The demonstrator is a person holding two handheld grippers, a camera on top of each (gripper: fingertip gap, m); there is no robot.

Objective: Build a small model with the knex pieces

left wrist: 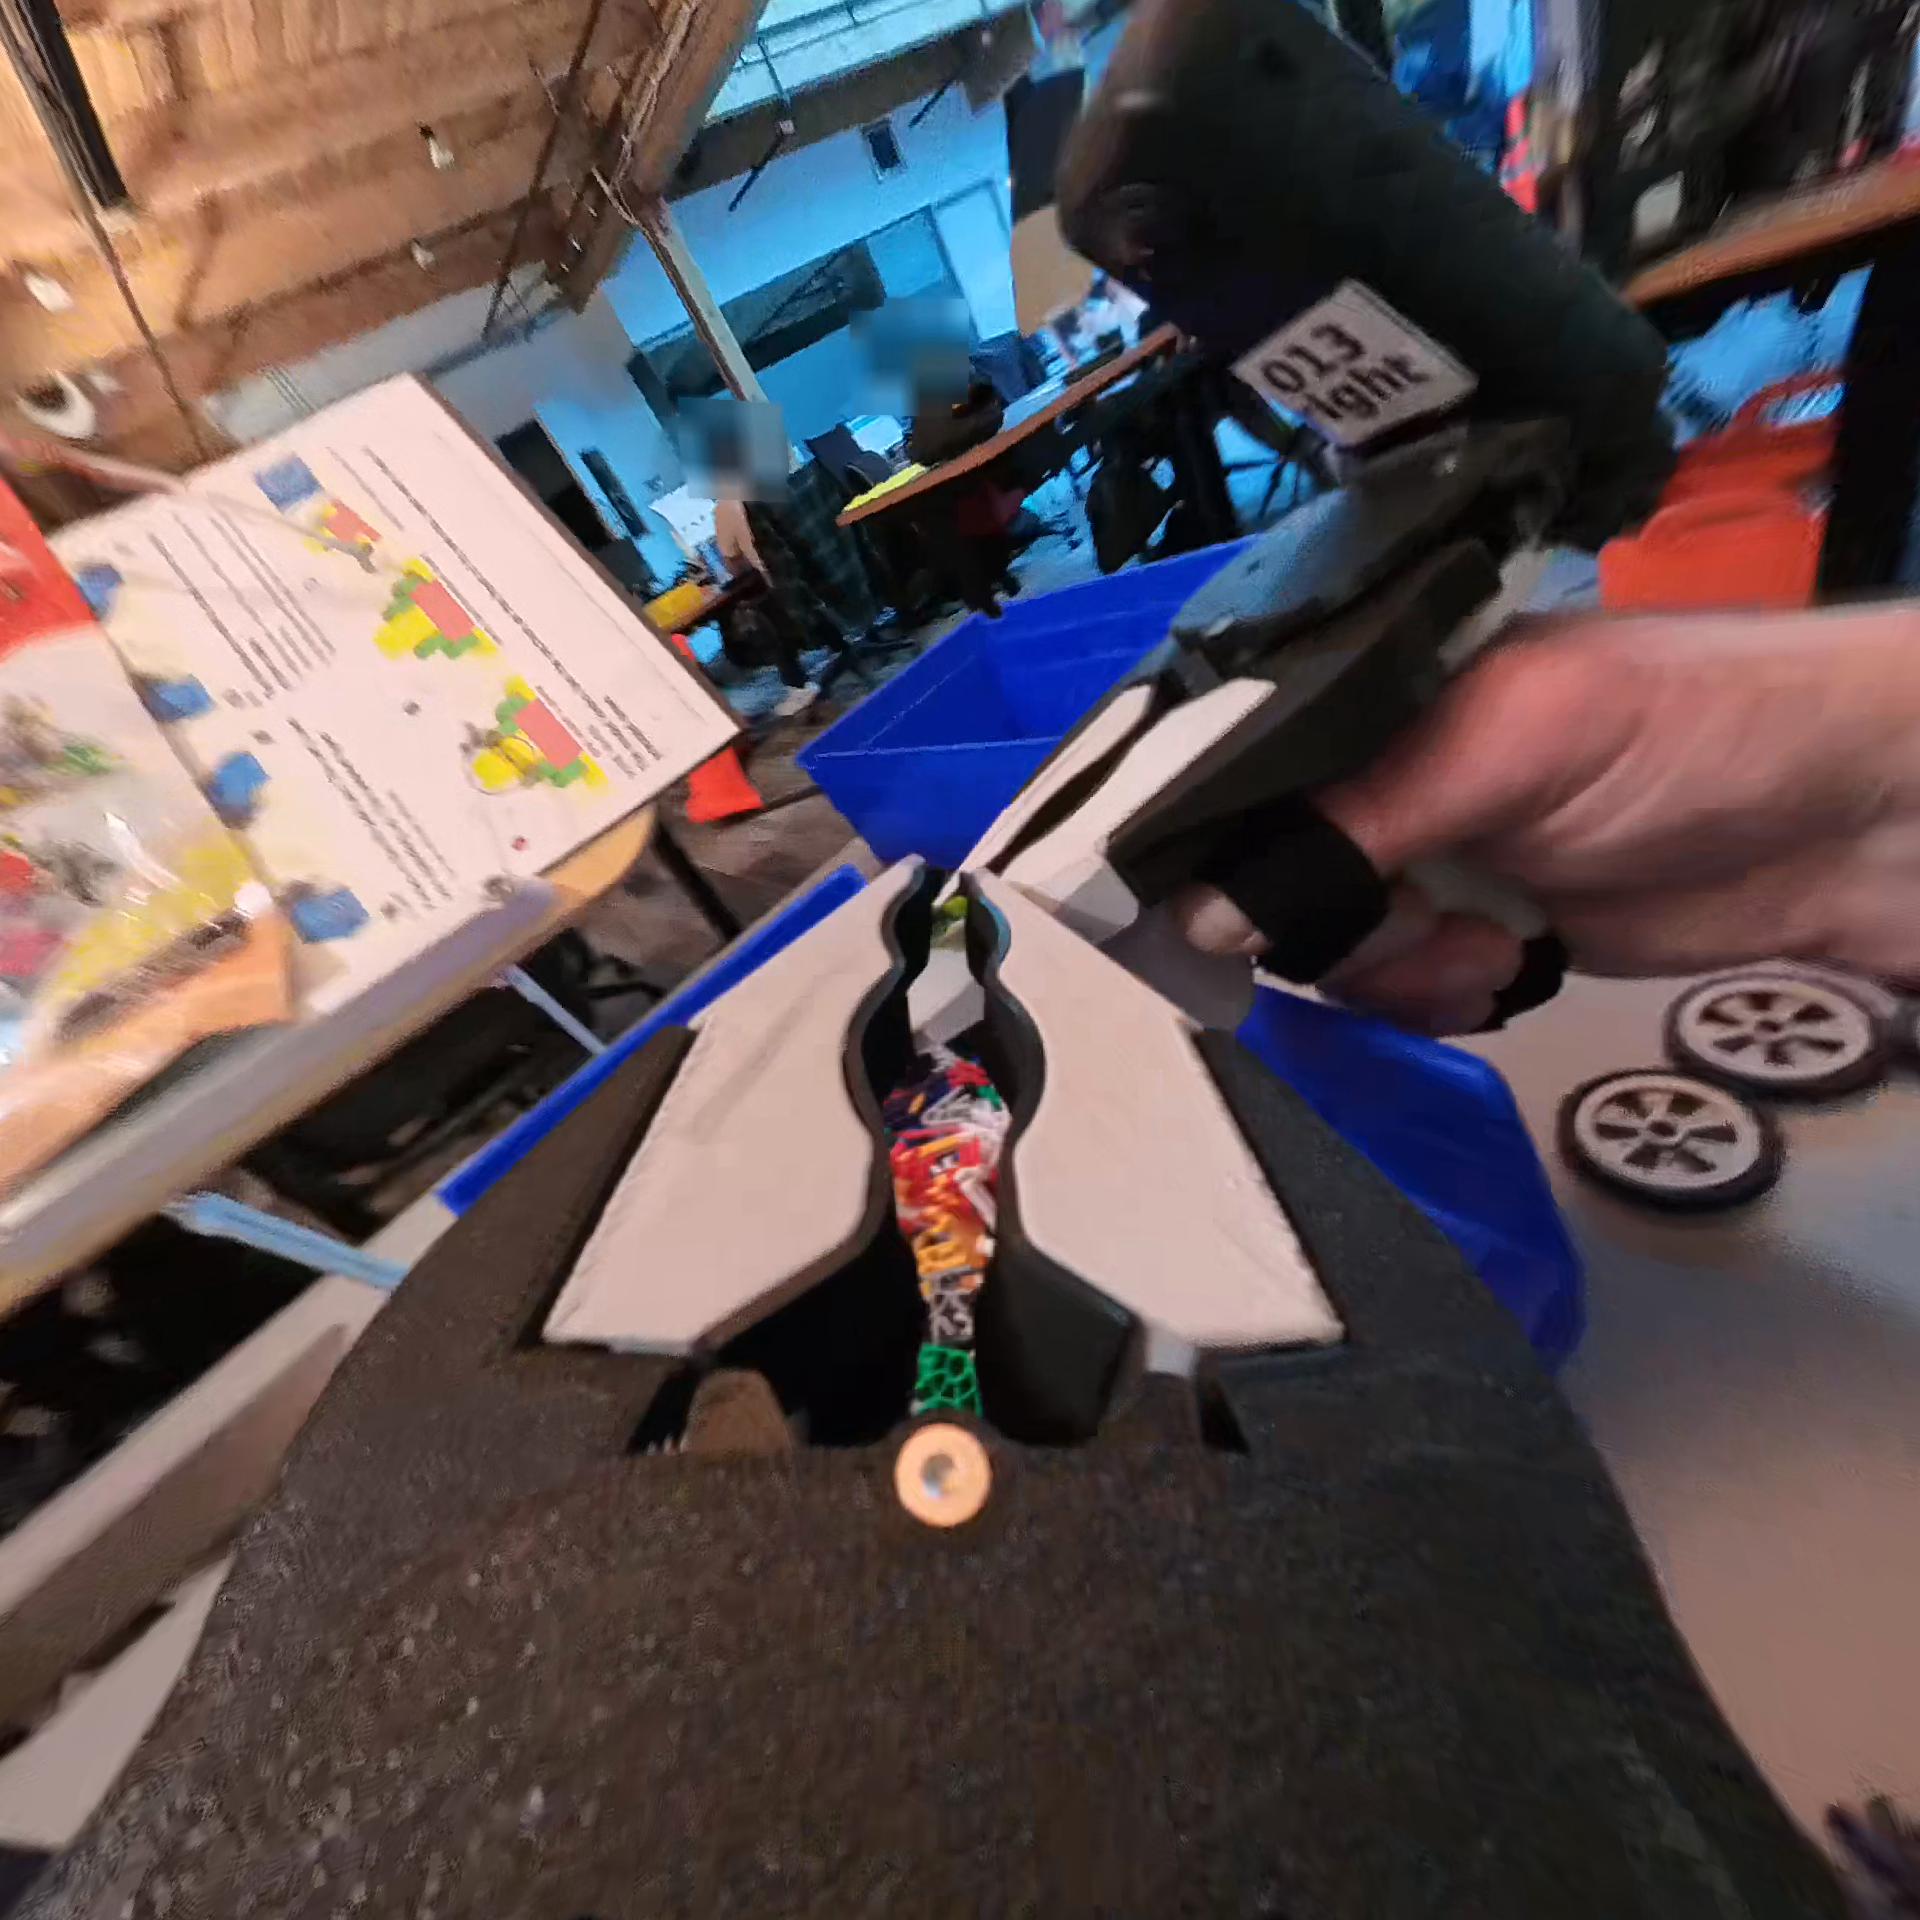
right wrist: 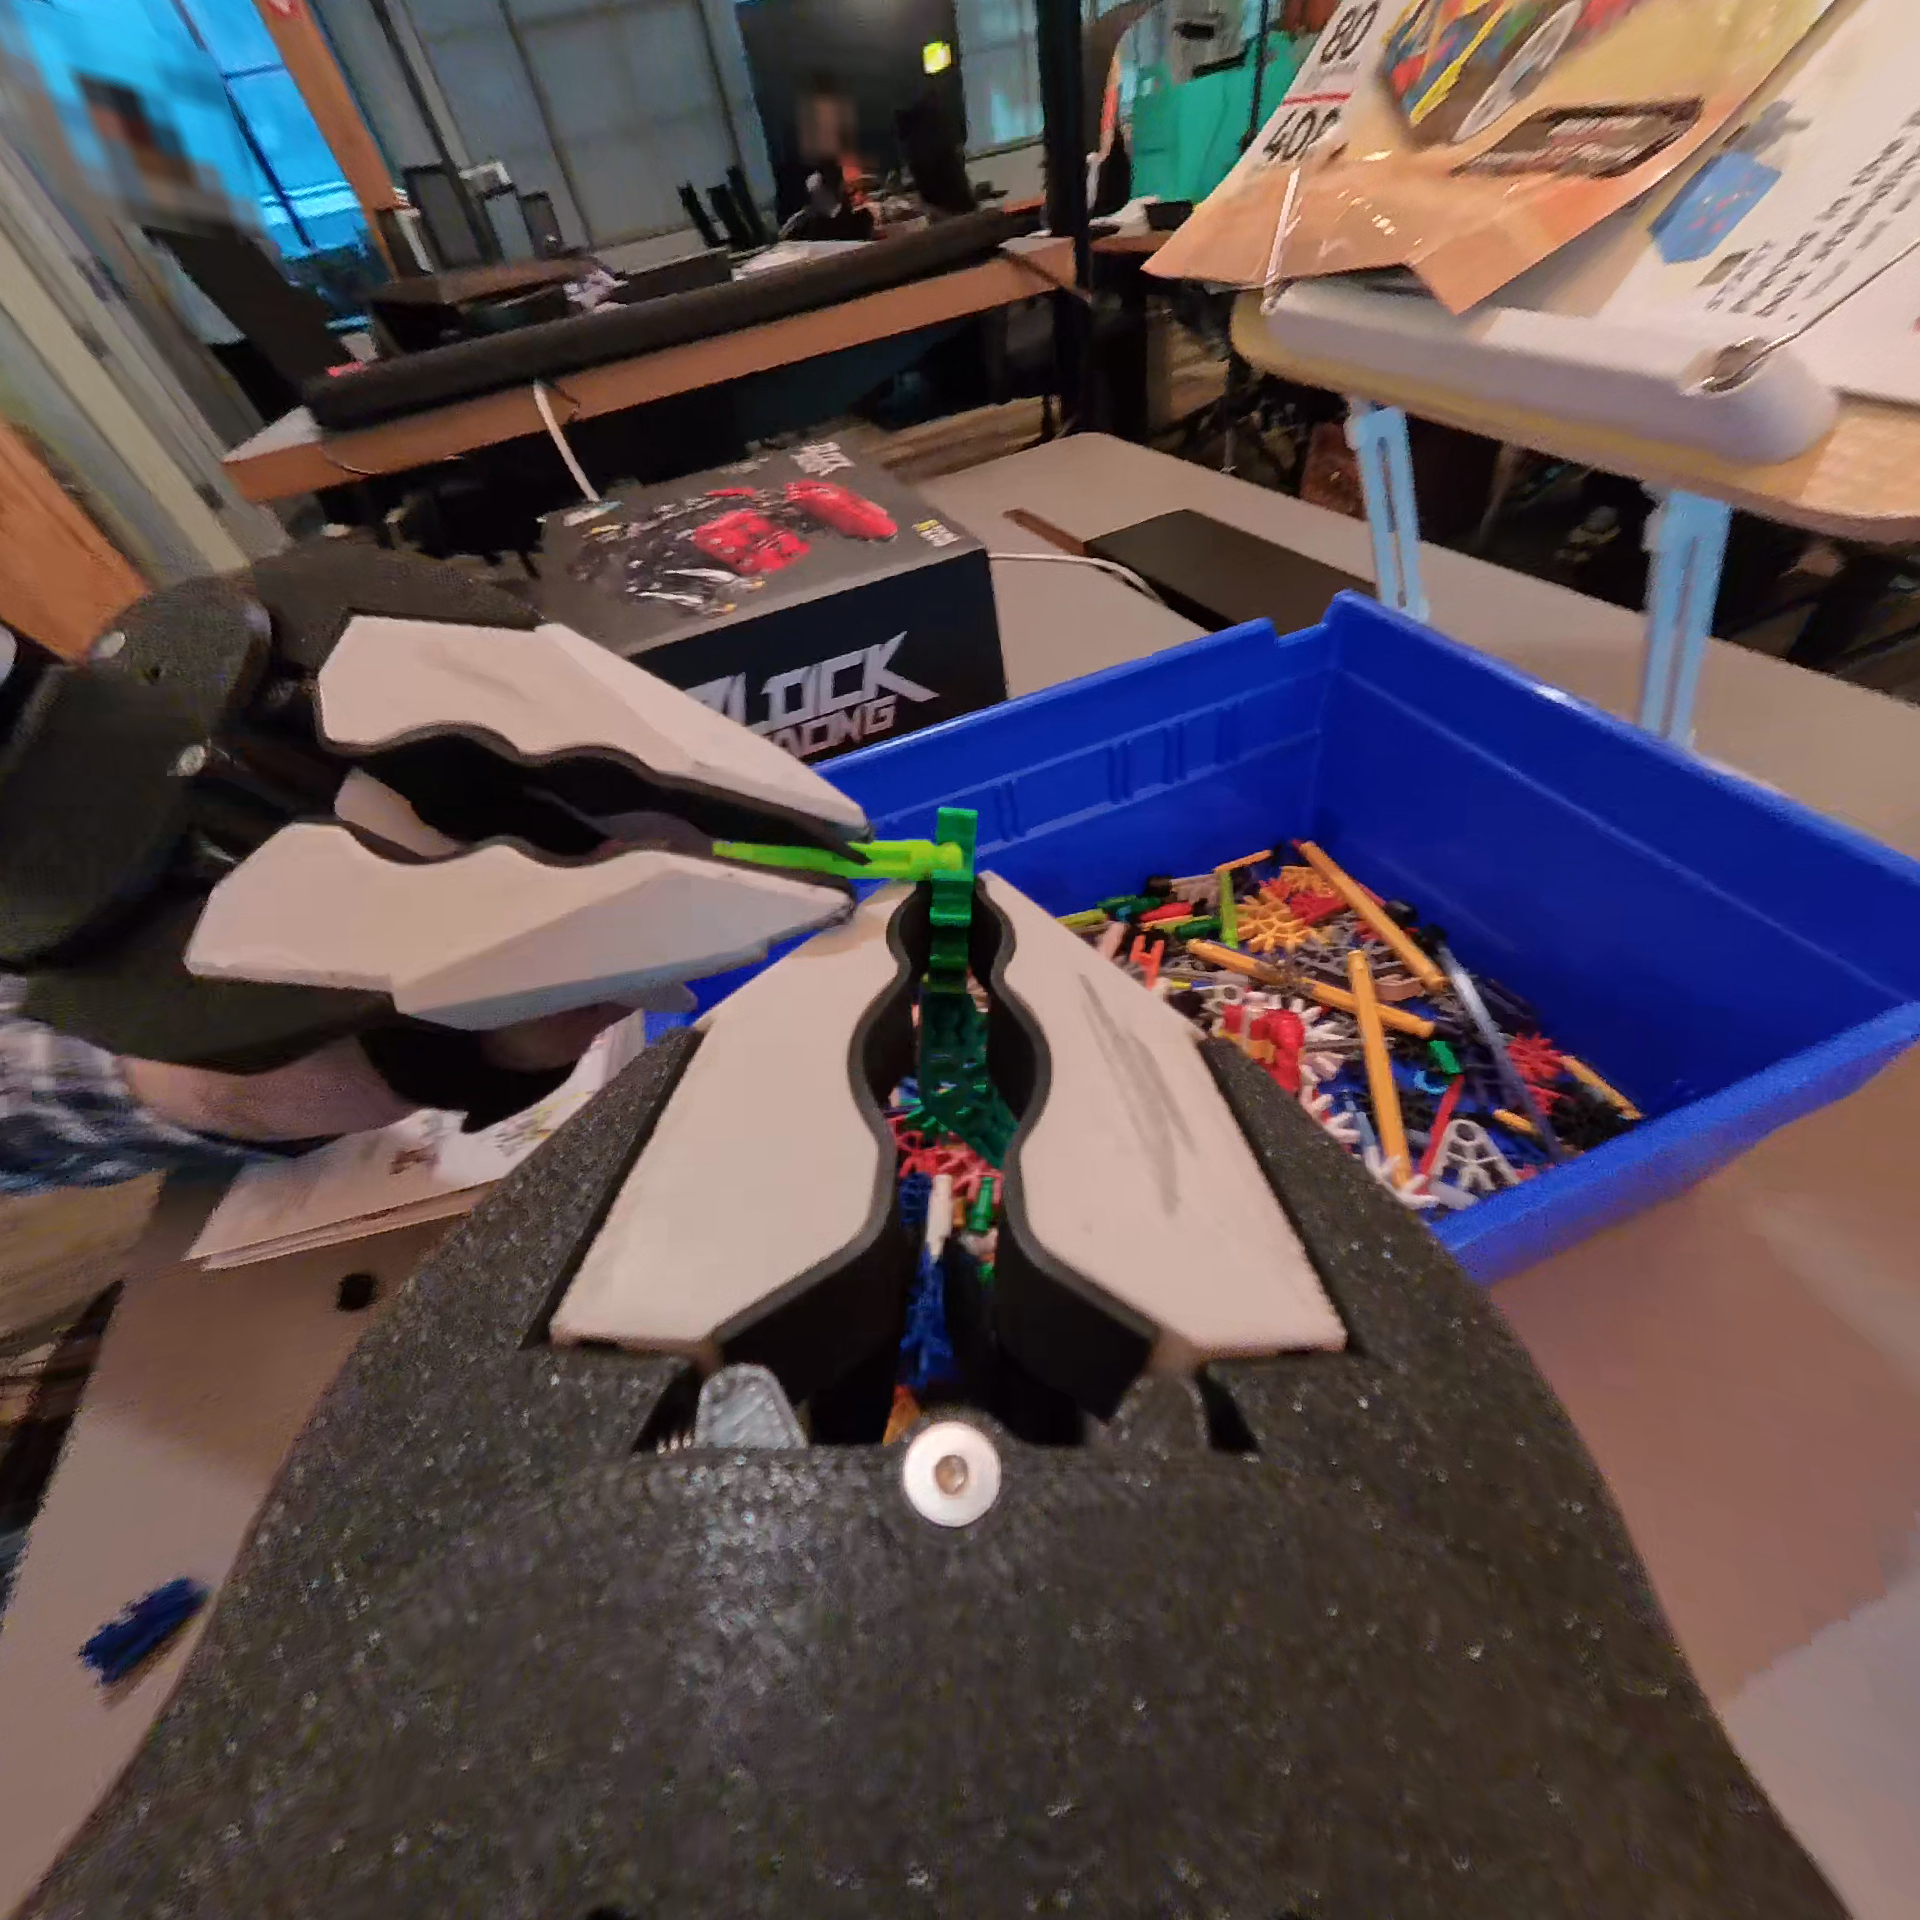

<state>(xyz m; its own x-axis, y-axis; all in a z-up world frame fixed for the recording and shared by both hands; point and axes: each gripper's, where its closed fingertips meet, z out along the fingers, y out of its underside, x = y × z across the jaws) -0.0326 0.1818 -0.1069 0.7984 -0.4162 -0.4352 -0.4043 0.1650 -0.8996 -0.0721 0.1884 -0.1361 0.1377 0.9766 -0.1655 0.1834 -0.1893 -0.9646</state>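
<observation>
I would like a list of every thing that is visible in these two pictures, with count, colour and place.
bin: one, blue, on the grey table, below both grippers.
construction pieces: many, mixed colours, loose in the bin.
green connector piece: one, dark green, upright between the right jaws.
light green rod: one, between the left jaws, its tip at the connector.
wheels: two, grey with black tyres, on the table beside the bin.
instruction sheet: one, white, on a raised stand.
toy box: one, dark, behind the bin.
left gripper: shut on the rod.
right gripper: shut on the connector.
hand: one, holding the right gripper.
</observation>
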